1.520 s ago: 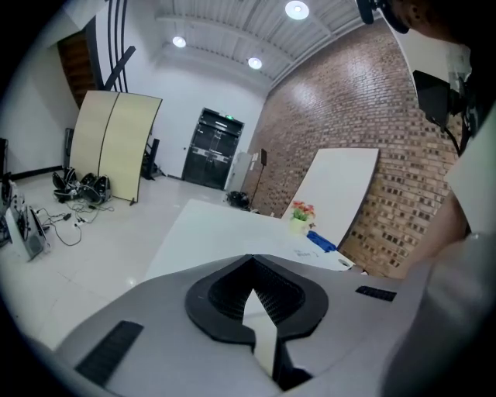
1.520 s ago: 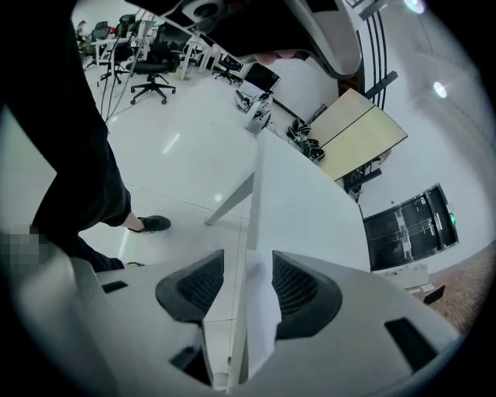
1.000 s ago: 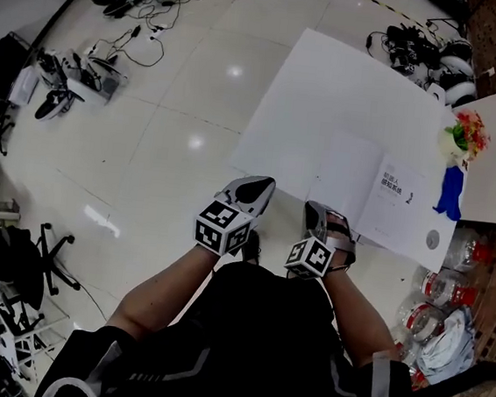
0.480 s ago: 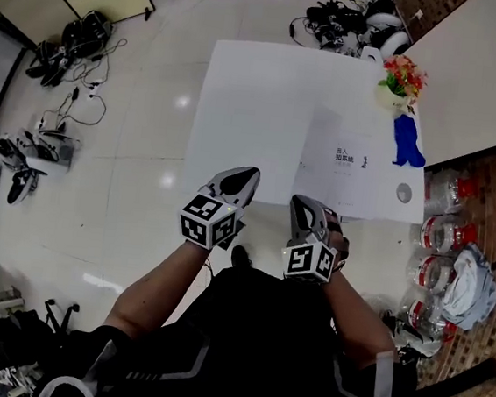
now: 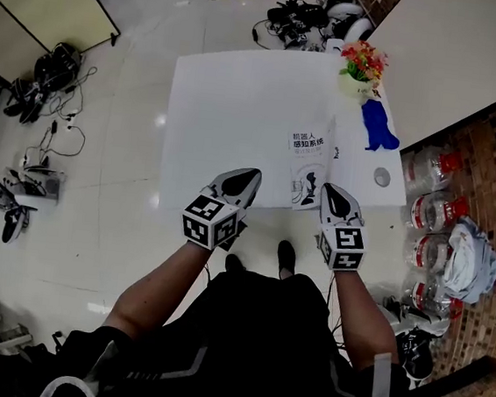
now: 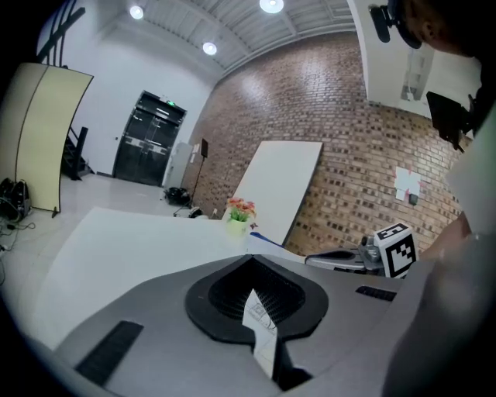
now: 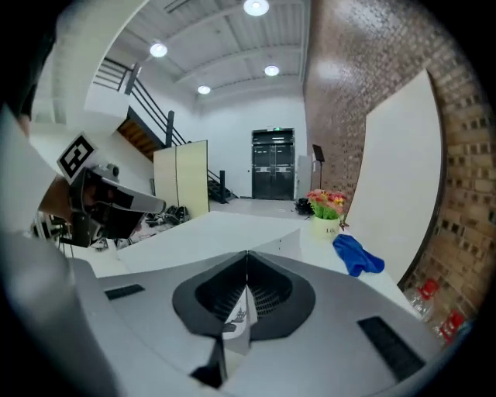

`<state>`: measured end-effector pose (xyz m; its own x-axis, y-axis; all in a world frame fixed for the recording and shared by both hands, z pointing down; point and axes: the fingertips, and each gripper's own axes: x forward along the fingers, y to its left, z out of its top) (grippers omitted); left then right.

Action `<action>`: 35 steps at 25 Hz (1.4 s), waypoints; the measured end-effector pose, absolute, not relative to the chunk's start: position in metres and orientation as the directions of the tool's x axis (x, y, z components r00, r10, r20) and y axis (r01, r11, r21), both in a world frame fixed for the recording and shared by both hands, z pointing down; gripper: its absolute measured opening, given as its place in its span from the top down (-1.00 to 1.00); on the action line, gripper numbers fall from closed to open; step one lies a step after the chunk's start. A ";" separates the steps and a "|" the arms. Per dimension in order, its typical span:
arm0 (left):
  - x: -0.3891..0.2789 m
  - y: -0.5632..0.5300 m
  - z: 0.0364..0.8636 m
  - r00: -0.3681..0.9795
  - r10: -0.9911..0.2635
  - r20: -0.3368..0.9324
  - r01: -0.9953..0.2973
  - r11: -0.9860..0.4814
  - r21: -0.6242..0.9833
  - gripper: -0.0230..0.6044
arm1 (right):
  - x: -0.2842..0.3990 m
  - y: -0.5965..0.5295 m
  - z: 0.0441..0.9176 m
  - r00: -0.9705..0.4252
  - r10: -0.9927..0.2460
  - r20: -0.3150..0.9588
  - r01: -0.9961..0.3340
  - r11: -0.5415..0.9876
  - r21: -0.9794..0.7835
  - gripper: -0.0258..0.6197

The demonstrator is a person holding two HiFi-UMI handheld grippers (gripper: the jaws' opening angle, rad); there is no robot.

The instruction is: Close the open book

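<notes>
The book (image 5: 309, 166) lies near the front edge of the white table (image 5: 231, 112). It is one page wide, with a printed title and a drawing facing up. Its right long edge looks slightly raised. My right gripper (image 5: 330, 192) is shut, its tip just right of the book's near end; I cannot tell whether it touches. My left gripper (image 5: 251, 179) is shut over the table's front edge, left of the book and apart from it. In the right gripper view the shut right gripper (image 7: 246, 256) points at the book (image 7: 288, 242). In the left gripper view the left gripper (image 6: 253, 260) holds nothing.
A flower pot (image 5: 359, 71), a blue cloth (image 5: 377, 126) and a small round disc (image 5: 382, 176) sit along the table's right side. Water bottles (image 5: 436, 209) stand on the floor to the right. Cables and gear (image 5: 298, 18) lie beyond the table's far edge.
The book went from spread open, two pages wide, to one page wide with a drawing up. My right gripper rolled and moved to the book's right side. The left gripper shifted a little.
</notes>
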<state>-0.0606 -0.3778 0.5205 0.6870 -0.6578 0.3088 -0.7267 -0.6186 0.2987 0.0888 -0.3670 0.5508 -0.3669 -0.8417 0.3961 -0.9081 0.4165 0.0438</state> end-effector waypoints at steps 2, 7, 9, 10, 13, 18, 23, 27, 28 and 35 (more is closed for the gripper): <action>-0.054 -0.378 0.523 0.696 -0.647 0.312 -0.718 -0.629 0.297 0.94 | 0.100 -0.368 0.555 -0.404 -0.831 0.384 -0.899 0.438 0.002 0.91; -0.047 -0.378 0.527 0.688 -0.647 0.329 -0.726 -0.622 0.294 0.94 | 0.131 -0.363 0.555 -0.419 -0.851 0.316 -0.908 0.394 -0.145 0.91; -0.045 -0.377 0.528 0.686 -0.645 0.335 -0.727 -0.622 0.292 0.94 | 0.151 -0.357 0.562 -0.383 -0.866 0.321 -0.922 0.340 -0.183 0.91; -0.044 -0.376 0.528 0.685 -0.645 0.338 -0.728 -0.620 0.293 0.94 | 0.161 -0.354 0.567 -0.362 -0.874 0.325 -0.929 0.309 -0.206 0.91; -0.043 -0.374 0.532 0.681 -0.645 0.347 -0.732 -0.613 0.298 0.94 | 0.185 -0.346 0.585 -0.316 -0.889 0.333 -0.928 0.216 -0.305 0.91; -0.038 -0.374 0.539 0.678 -0.633 0.374 -0.734 -0.611 0.295 0.94 | 0.207 -0.347 0.614 -0.278 -0.904 0.325 -0.849 0.073 -0.523 0.91; -0.031 -0.372 0.538 0.681 -0.626 0.380 -0.730 -0.621 0.285 0.94 | 0.214 -0.348 0.617 -0.295 -0.913 0.283 -0.724 0.021 -0.689 0.91; -0.026 -0.371 0.540 0.689 -0.612 0.388 -0.720 -0.636 0.277 0.94 | 0.222 -0.347 0.647 -0.277 -0.877 0.393 -0.762 -0.048 -0.645 0.91; -0.024 -0.371 0.540 0.692 -0.608 0.390 -0.717 -0.641 0.274 0.94 | 0.225 -0.347 0.656 -0.267 -0.861 0.434 -0.781 -0.071 -0.621 0.91; -0.020 -0.373 0.542 0.693 -0.594 0.408 -0.711 -0.655 0.254 0.94 | 0.228 -0.353 0.688 -0.198 -0.758 0.622 -0.926 -0.063 -0.372 0.90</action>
